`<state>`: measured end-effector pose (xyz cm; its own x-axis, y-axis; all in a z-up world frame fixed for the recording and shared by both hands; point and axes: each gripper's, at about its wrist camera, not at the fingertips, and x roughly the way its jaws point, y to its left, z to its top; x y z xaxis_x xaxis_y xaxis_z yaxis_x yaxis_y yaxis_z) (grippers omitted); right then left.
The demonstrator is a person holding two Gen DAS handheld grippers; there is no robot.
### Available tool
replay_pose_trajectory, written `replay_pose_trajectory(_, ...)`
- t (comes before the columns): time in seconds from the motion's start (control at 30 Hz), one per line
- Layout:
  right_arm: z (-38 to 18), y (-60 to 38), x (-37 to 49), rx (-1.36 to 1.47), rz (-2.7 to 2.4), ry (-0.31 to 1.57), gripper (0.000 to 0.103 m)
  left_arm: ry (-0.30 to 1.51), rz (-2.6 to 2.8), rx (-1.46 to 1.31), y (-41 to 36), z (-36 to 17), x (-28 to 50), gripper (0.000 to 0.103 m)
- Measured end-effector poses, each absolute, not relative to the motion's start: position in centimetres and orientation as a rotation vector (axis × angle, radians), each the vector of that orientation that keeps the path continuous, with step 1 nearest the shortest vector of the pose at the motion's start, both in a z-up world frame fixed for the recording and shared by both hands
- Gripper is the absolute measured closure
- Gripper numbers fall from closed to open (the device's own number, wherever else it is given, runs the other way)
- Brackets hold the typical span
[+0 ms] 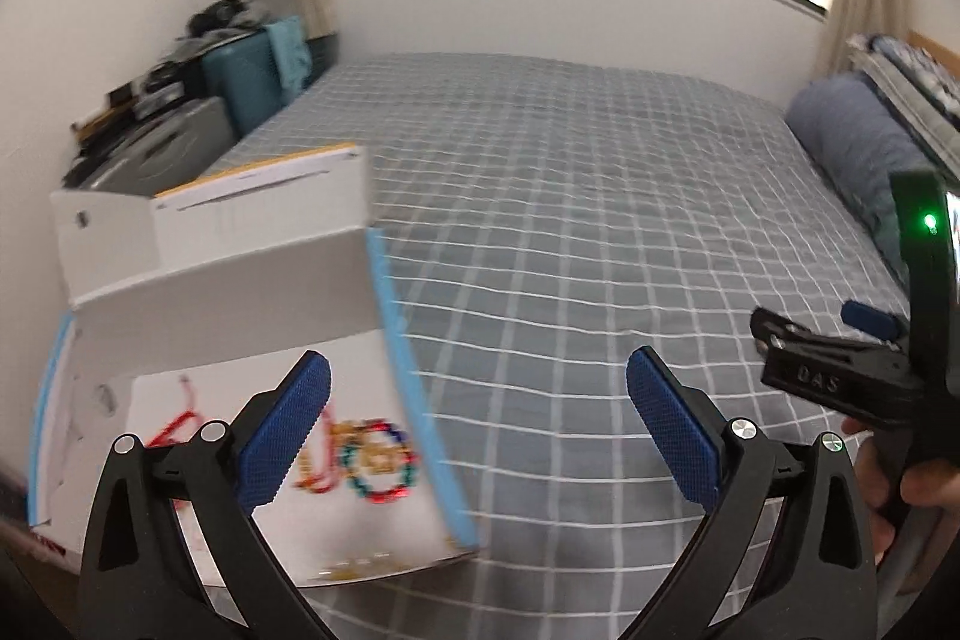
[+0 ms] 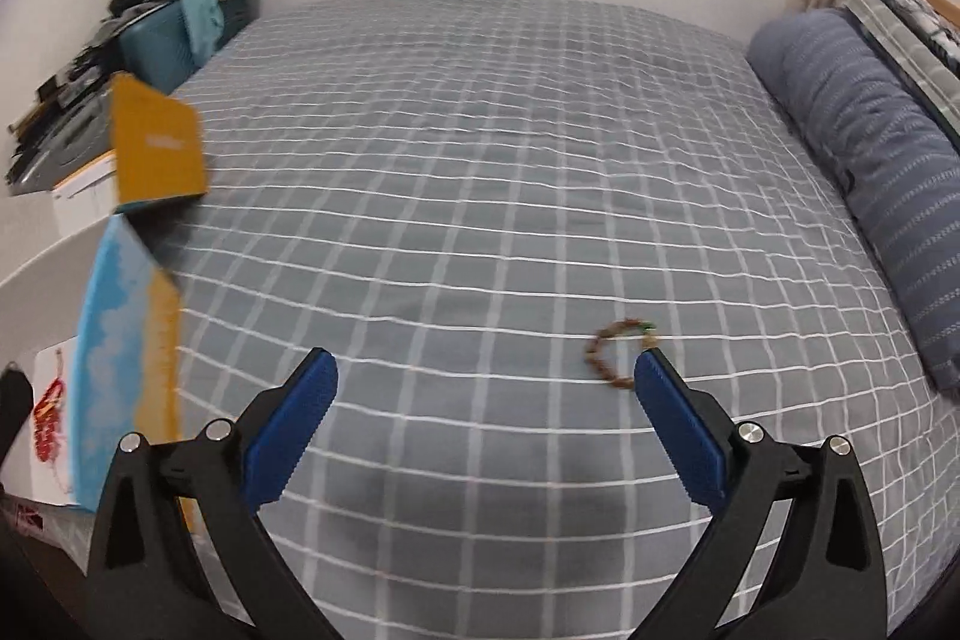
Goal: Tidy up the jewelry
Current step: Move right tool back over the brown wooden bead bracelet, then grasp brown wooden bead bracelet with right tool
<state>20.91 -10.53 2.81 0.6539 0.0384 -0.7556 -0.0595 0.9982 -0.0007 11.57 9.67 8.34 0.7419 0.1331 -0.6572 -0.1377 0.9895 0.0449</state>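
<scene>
A wide bed with a grey cover checked in thin white lines (image 2: 480,196) carries an open white cardboard box with a blue edge (image 1: 384,316), a brown beaded bracelet (image 2: 600,361) well apart from it, and a long blue striped bolster (image 2: 864,160) along the far side.
</scene>
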Motion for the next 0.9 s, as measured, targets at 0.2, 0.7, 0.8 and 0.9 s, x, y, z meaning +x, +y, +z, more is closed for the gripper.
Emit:
replay_pose_trajectory(0.2, 0.1, -15.2, 24.2, 0.012, -0.009, 0.913, 0.008, 0.762, 0.095, -0.003, 6.5, 5.7, 14.9, 0.006)
replay_pose_trajectory(0.7, -7.8, -19.9, 29.9, 0.105, -0.027, 1.094, 0.05, 0.874, 0.009, 0.018, 2.0, -1.0, 20.7, 0.006)
replay_pose_trajectory(0.8, -8.3, -20.2, 30.1, 0.12, -0.037, 1.097, 0.056, 0.875, 0.012, 0.018, 2.0, -1.3, 20.8, 0.006)
replay_pose_trajectory(0.9, -8.6, -20.3, 30.1, 0.129, -0.044, 1.103, 0.066, 0.88, 0.013, 0.03, 1.8, -1.5, 21.0, 0.006)
